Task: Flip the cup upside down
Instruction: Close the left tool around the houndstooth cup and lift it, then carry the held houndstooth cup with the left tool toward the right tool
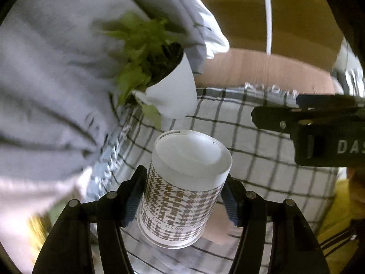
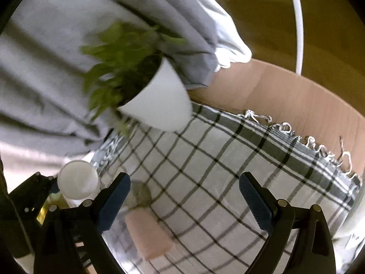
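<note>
Cup (image 1: 182,189) sits clamped between the two blue pads of the left gripper (image 1: 182,196), one pad on each side of the wall. Houndstooth print, white band near the base end. Flat white base (image 1: 192,153) faces the left wrist camera and points away from the gripper; rim (image 1: 168,239) is at the near, lower end. "Happy day" text on the wall reads inverted in this view. Cup is held above the checked cloth (image 1: 262,164); can't tell whether the rim touches the cloth.

From the right wrist view the same cup (image 2: 78,180) shows at lower left as a white disc with the left gripper's black frame (image 2: 34,194) around it.

Right gripper (image 2: 184,198): jaws wide apart, nothing between the pads, only checked cloth (image 2: 205,159) behind the gap. Its black body (image 1: 319,132) enters the left wrist view from the right edge, well apart from the cup, level with or slightly above the base.

Scene: white plant pot (image 1: 175,91) with green leaves (image 1: 136,45) stands on the far corner of the cloth, beyond the cup. Grey fabric (image 1: 57,80) is bunched behind and to the left of the pot. A bare wooden tabletop (image 2: 285,98) shows past the cloth's fringed edge (image 2: 296,134). A pink block (image 2: 148,235) lies on the cloth between the right gripper's fingers, near side, blurred. A white cable (image 2: 298,22) runs down the far background.
</note>
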